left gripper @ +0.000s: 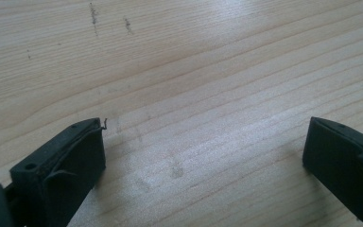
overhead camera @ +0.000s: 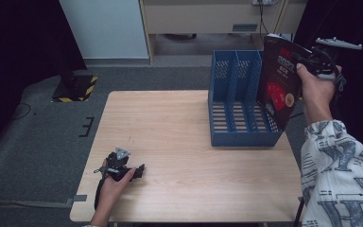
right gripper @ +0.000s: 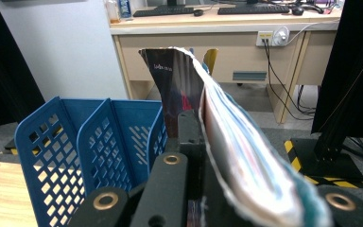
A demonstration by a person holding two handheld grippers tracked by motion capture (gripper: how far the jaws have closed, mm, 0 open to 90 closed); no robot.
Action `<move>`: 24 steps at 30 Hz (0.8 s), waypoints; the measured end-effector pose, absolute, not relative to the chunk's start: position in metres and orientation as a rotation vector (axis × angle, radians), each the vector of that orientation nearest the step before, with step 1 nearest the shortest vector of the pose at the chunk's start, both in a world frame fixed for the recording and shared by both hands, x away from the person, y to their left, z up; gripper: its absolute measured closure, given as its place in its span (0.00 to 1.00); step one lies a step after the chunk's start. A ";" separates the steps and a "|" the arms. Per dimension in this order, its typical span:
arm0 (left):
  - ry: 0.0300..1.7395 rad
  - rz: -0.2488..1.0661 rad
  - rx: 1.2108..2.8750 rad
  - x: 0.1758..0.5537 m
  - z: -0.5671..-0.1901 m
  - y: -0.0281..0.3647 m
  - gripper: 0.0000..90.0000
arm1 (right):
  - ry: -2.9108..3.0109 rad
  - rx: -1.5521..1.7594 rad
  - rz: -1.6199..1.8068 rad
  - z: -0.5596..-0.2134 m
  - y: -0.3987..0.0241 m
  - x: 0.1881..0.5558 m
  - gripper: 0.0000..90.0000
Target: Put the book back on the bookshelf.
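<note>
While the jaws of the right gripper (overhead camera: pixel 307 60) are clamped tight on the edge of a magazine (overhead camera: pixel 278 80), the magazine is held upright in the air above the right end of the blue file rack (overhead camera: pixel 236 127), with the right hand (overhead camera: pixel 317 87) raised and the forearm stretched forward. At the near left of the worktop (overhead camera: pixel 184 156), the left gripper (overhead camera: pixel 139 171) is rested low with its jaws spread wide and nothing between them.
</note>
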State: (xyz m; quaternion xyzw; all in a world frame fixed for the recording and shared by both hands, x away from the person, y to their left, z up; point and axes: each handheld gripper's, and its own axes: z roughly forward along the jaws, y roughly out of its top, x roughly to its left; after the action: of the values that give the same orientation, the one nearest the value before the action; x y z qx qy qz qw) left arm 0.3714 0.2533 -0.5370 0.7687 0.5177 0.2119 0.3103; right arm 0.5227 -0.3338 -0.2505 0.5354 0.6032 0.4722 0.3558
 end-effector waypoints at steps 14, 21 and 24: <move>1.370 0.561 2.029 0.370 -0.537 0.253 0.00 | 1.542 1.345 1.236 -0.260 -0.326 0.532 0.97; 1.370 0.562 2.027 0.370 -0.537 0.253 0.00 | 1.536 1.344 1.252 -0.271 -0.323 0.538 0.97; 1.370 0.562 2.028 0.370 -0.537 0.253 0.00 | 1.529 1.339 1.260 -0.276 -0.323 0.538 0.97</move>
State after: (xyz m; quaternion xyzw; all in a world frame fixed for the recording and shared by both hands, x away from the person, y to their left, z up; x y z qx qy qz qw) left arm 0.3702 0.2528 -0.5371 0.7678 0.5188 0.2128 0.3100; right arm 0.5381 -0.3228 -0.2763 0.5211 0.5950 0.4901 0.3664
